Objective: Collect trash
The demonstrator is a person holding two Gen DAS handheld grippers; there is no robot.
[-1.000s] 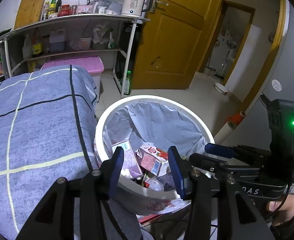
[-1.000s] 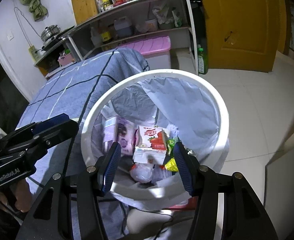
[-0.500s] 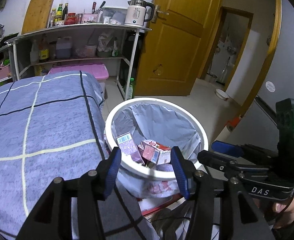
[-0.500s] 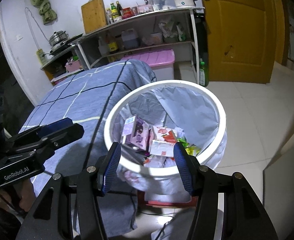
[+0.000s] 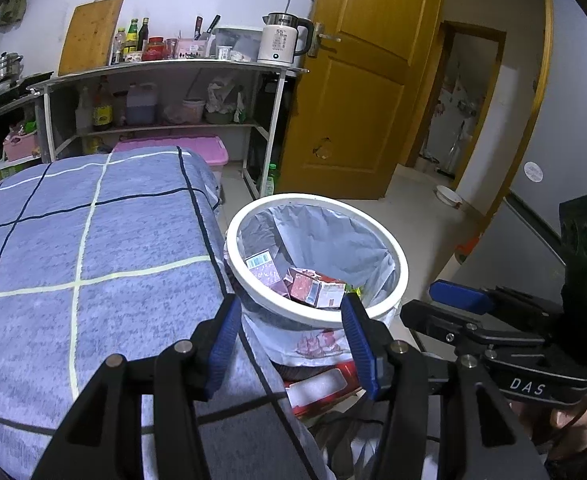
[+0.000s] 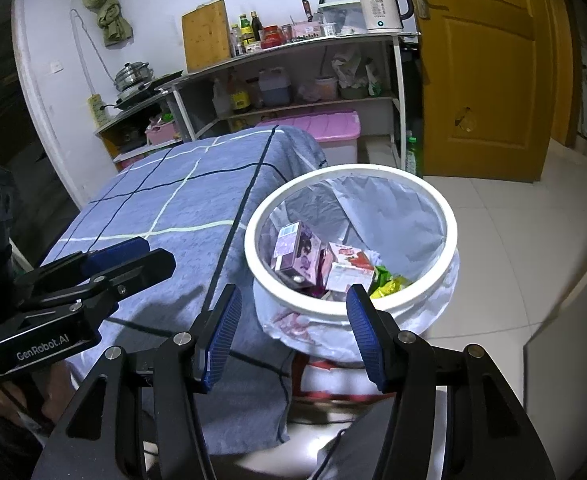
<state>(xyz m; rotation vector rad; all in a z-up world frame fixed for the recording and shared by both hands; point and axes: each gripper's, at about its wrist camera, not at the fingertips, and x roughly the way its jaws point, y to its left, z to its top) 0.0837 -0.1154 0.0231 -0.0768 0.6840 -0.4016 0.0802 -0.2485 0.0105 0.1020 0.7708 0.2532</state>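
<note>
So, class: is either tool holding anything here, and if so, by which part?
Nothing is held. The left tool and right tool are both open and empty, poised near the white-rimmed round trash bin that contains the cartons.

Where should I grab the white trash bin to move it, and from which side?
Probably the trash bin by its thick white rim, on the near edge facing the right gripper, coming from above with one finger inside and one outside. The rim looks rigid, while the bag liner below is loose.
</note>
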